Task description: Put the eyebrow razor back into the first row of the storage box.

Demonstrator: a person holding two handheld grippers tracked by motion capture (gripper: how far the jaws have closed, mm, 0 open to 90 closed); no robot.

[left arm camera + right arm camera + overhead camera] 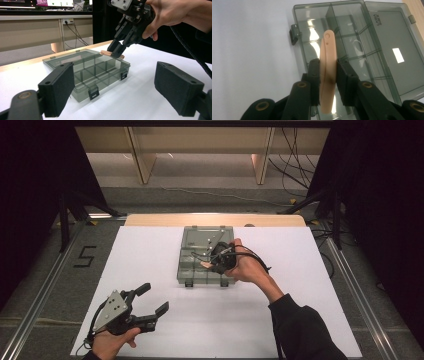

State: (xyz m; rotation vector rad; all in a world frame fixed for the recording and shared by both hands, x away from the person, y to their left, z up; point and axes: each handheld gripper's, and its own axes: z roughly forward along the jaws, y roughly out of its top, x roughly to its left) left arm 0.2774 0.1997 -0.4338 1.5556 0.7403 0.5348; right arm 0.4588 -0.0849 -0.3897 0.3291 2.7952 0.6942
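White covering spreads over the desk [150,270], with a smoky clear compartment box [192,265] lying open near its middle, lid [200,236] folded flat behind. Above the box, the right gripper [214,263] has its fingers [314,72] pinching a flat peach-coloured plastic piece [329,67] on edge, over the compartments. Near the desk's front left, well apart from the box, the left gripper [152,300] rests in a hand [112,342] with fingers [58,87] spread wide around nothing.

Compartment box [200,262] mid-table [300,320], lid behind; clip [328,65] above its compartments.
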